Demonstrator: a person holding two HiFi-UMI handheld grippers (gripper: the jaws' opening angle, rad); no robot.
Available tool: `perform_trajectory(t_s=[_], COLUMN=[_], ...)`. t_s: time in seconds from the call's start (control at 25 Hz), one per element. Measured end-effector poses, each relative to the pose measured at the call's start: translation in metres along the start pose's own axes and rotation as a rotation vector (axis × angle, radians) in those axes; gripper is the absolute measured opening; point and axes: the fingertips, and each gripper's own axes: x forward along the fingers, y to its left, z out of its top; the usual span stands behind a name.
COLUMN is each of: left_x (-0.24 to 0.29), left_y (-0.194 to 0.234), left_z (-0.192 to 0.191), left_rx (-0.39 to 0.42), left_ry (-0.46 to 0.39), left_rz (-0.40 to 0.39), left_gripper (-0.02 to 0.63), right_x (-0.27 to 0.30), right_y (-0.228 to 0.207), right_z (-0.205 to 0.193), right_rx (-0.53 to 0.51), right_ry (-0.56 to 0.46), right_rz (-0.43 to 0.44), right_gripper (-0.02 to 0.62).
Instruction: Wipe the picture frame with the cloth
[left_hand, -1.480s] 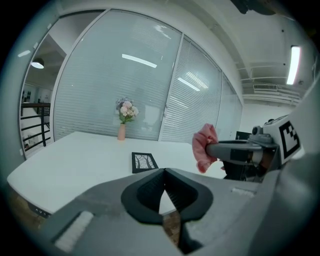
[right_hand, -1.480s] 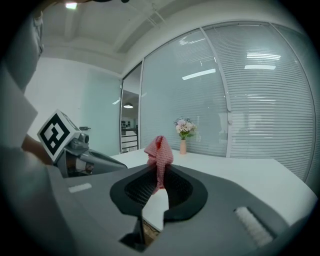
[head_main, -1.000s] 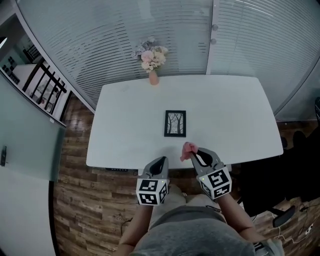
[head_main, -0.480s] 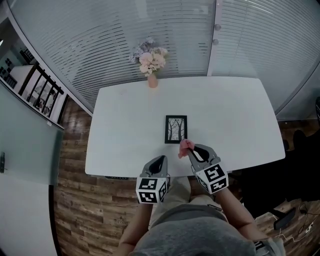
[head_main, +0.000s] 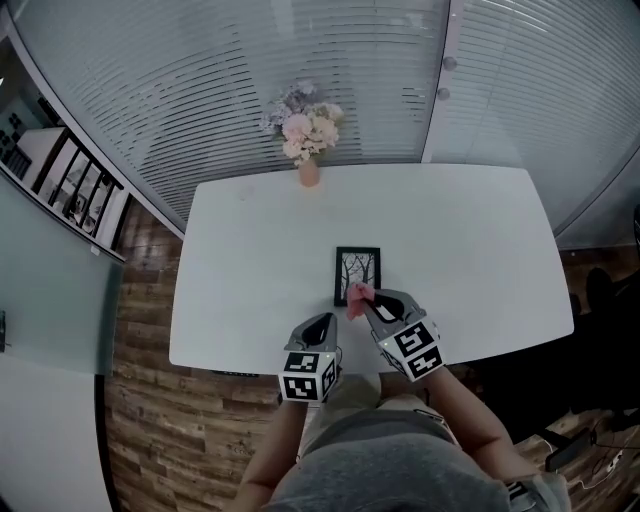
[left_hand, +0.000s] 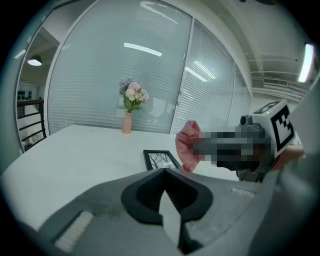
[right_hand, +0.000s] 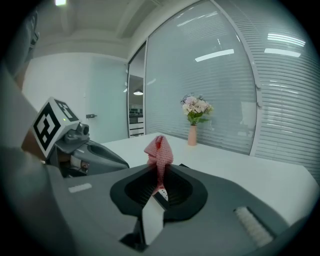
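The picture frame (head_main: 357, 275) lies flat on the white table (head_main: 250, 260), glass up, about midway across the top and closer to the person's edge than to the far one. Its long axis runs straight away from the person, one short end facing them and the other facing the vase of flowers (head_main: 308, 150), which stands well beyond the frame at the far edge.

The right gripper (head_main: 372, 305) sits just off the frame's near short end, angled in toward it, its jaws clamped on a pink cloth (right_hand: 159, 150) that sticks up out of them in a bunched peak. From the head view the cloth overlaps the frame's near edge — whether it touches the glass cannot be told.

The left gripper (head_main: 320, 325) hangs to the left of the frame's near end, a little further back toward the person, apart from the frame. Its jaws are pressed together with nothing between them.
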Motion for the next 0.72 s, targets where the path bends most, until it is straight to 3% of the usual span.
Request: perform_trajectory(t_s=[0.72], left_x=[0.052], left_y=[0.018], left_z=[-0.016], left_rx=[-0.025], left_ry=[0.111], left_rz=[-0.029], left_gripper=[0.005], right_x=[0.075], right_y=[-0.01], right_z=[-0.04], right_rx=[-0.117], right_ry=[0.209], right_rz=[0.066], right_gripper=[0.04])
